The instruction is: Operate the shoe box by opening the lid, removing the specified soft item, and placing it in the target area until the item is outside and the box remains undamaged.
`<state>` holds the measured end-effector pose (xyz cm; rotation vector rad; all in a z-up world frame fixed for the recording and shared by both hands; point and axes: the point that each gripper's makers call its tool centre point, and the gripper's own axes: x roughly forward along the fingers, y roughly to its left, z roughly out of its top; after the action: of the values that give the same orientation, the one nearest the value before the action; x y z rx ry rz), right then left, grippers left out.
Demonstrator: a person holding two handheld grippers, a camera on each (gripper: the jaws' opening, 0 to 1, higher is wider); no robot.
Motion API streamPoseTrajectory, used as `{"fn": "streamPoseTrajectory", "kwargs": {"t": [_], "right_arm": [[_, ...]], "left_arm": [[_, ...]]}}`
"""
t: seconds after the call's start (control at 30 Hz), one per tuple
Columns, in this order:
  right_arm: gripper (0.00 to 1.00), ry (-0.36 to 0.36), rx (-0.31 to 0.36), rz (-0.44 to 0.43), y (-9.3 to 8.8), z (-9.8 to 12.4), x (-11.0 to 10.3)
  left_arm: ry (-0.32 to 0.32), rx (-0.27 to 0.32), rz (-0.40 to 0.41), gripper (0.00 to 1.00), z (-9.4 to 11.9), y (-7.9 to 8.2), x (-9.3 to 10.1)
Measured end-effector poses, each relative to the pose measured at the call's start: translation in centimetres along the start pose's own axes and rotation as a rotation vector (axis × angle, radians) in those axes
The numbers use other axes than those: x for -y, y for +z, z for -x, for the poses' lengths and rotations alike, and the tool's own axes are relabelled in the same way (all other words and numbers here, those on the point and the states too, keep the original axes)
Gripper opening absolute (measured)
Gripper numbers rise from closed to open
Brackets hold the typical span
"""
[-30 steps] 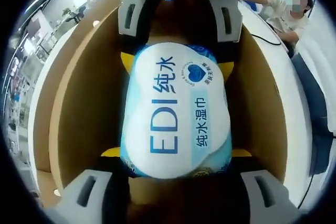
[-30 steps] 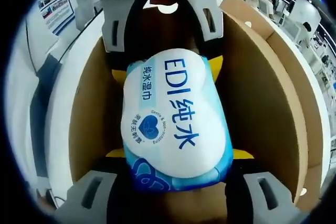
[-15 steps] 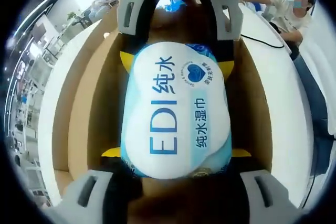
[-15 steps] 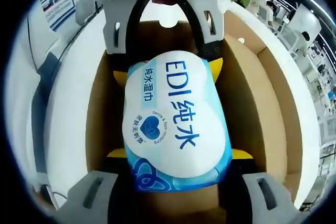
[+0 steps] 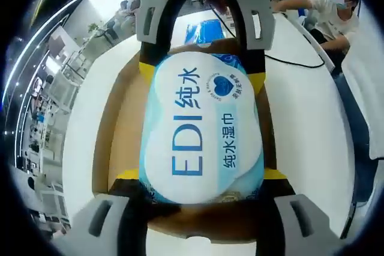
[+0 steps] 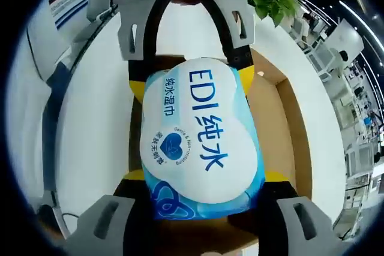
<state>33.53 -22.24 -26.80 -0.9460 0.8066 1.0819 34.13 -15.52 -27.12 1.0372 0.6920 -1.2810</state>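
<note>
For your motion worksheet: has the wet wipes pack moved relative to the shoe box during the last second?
Yes. The wet wipes pack has risen away from the shoe box, which looks smaller beneath it, with more white table showing around.

Wipes pack (image 5: 201, 136) hides shoe box (image 5: 123, 148) floor, finger contact.

Wipes pack (image 5: 201, 136) clamped btwn both grippers, above shoe box (image 5: 117, 148).

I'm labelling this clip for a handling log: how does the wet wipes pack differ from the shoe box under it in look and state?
The wet wipes pack is soft, glossy, white and light blue with printed lettering; the shoe box is stiff plain brown cardboard. The pack is clamped at both ends between the left gripper and right gripper, held above the box; the box sits open on the white table, ungripped. Neither shows visible damage.
</note>
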Motion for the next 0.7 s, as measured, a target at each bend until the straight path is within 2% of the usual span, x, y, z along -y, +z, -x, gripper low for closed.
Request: {"fn": "streamPoseTrajectory", "kwargs": {"t": [0.33, 0.7], "right_arm": [[0.67, -0.051, -0.014, 0.003, 1.3, 3.3, -0.1], [0.66, -0.092, -0.044, -0.025, 3.5, 7.2, -2.8]], "left_arm": [[0.037, 0.027, -0.039, 0.7, 3.4, 1.6, 0.0], [0.05, 0.068, -0.089, 0.7, 7.6, 2.5, 2.0]]}}
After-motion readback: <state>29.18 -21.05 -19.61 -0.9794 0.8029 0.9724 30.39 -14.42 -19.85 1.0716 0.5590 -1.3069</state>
